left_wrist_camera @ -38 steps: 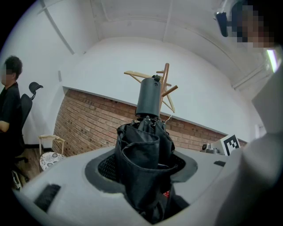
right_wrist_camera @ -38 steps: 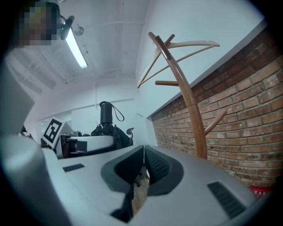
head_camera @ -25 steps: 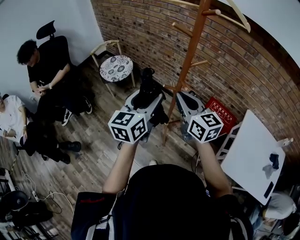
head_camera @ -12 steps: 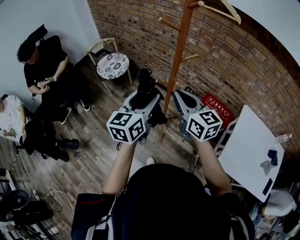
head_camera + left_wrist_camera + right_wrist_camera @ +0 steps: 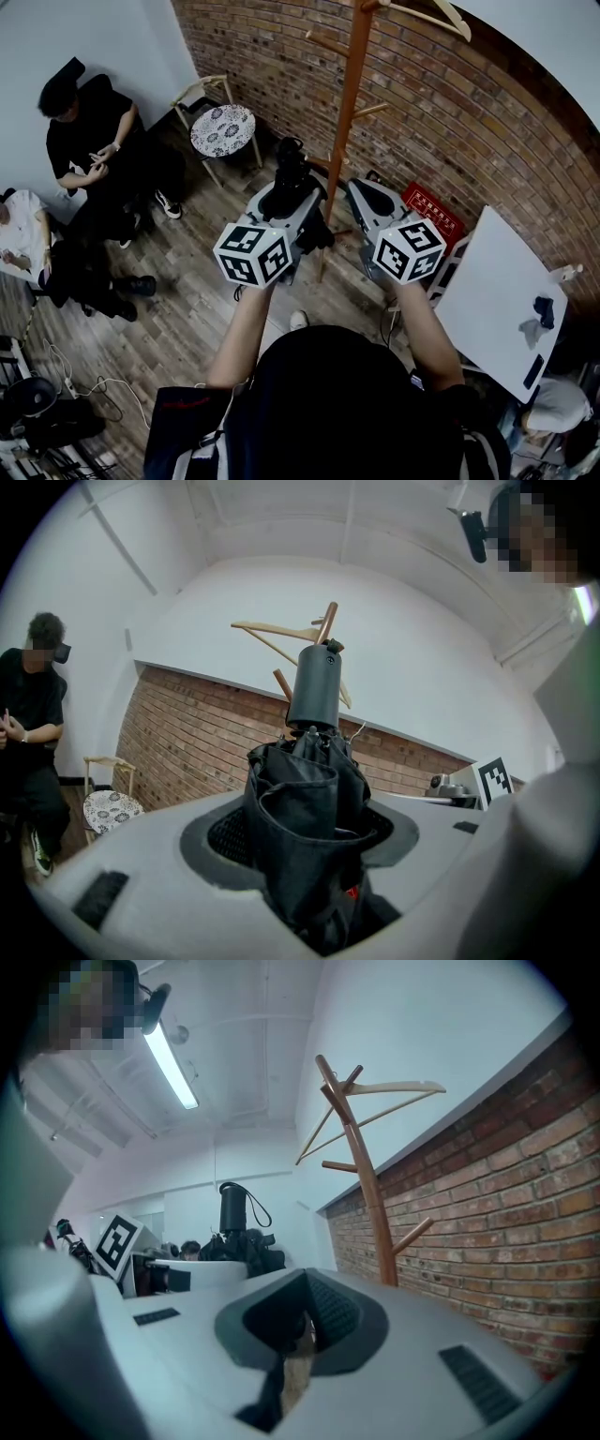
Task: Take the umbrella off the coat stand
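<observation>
A folded black umbrella (image 5: 290, 176) stands upright between the jaws of my left gripper (image 5: 286, 204), which is shut on its bunched fabric (image 5: 314, 799). Its cylindrical handle points up, clear of the coat stand. The wooden coat stand (image 5: 348, 103) rises just behind and between the two grippers, with a wooden hanger (image 5: 441, 14) on its top pegs. My right gripper (image 5: 367, 204) is level beside the left one, right of the pole. Its jaws (image 5: 302, 1321) are together with nothing held. From the right gripper view I see the umbrella (image 5: 234, 1222) at the left and the stand (image 5: 361, 1166).
A brick wall (image 5: 487, 122) runs behind the stand. A round patterned stool (image 5: 222, 129) stands at the left of it, a red crate (image 5: 431, 211) at the right, and a white table (image 5: 502, 300) further right. Two people sit at the left (image 5: 94, 159). Cables lie at bottom left.
The coat stand has slid left and up in the head view while both grippers kept their place in it. The umbrella stays in the left gripper.
</observation>
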`<state>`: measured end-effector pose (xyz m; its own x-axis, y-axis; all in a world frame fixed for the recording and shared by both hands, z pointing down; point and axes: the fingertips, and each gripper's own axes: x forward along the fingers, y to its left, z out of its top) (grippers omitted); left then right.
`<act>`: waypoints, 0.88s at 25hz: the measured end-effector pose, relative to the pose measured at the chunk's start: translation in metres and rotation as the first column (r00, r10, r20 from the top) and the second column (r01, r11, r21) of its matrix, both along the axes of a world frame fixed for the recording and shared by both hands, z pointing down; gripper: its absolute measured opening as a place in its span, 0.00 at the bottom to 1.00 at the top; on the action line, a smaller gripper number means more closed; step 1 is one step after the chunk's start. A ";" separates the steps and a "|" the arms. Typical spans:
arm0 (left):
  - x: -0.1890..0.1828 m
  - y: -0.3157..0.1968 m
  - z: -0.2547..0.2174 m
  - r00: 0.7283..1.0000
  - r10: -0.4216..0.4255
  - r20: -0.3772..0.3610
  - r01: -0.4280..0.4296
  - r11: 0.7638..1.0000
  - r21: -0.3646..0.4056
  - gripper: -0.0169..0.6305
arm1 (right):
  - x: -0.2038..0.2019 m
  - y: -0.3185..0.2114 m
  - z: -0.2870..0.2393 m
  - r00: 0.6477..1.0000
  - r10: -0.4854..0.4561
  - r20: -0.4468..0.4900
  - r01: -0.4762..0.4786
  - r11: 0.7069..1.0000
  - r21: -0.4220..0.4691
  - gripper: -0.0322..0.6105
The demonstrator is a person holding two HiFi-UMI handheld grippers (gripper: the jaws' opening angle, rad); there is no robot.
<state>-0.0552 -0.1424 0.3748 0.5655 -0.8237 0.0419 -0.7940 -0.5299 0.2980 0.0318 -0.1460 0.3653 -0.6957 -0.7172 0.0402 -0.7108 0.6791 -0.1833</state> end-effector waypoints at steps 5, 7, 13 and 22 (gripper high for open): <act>0.005 0.005 0.002 1.000 -0.005 0.000 0.005 1.000 -0.002 0.43 | 0.005 0.004 0.001 1.000 -0.009 0.006 0.009 1.000 -0.003 0.09; 0.007 0.005 0.002 1.000 -0.006 0.000 0.006 1.000 -0.003 0.43 | 0.007 0.004 0.001 1.000 -0.009 0.005 0.009 1.000 -0.004 0.09; 0.008 0.012 0.001 1.000 -0.009 0.000 0.009 1.000 -0.001 0.43 | 0.007 0.010 0.002 1.000 -0.010 0.008 0.010 1.000 -0.004 0.09; 0.012 0.007 0.001 1.000 -0.007 -0.001 0.007 1.000 0.002 0.43 | 0.012 0.005 0.003 1.000 -0.008 0.016 0.008 1.000 -0.009 0.09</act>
<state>-0.0429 -0.1355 0.3756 0.5596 -0.8278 0.0403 -0.7975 -0.5247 0.2976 0.0435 -0.1407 0.3687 -0.7019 -0.7114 0.0353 -0.7024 0.6829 -0.2007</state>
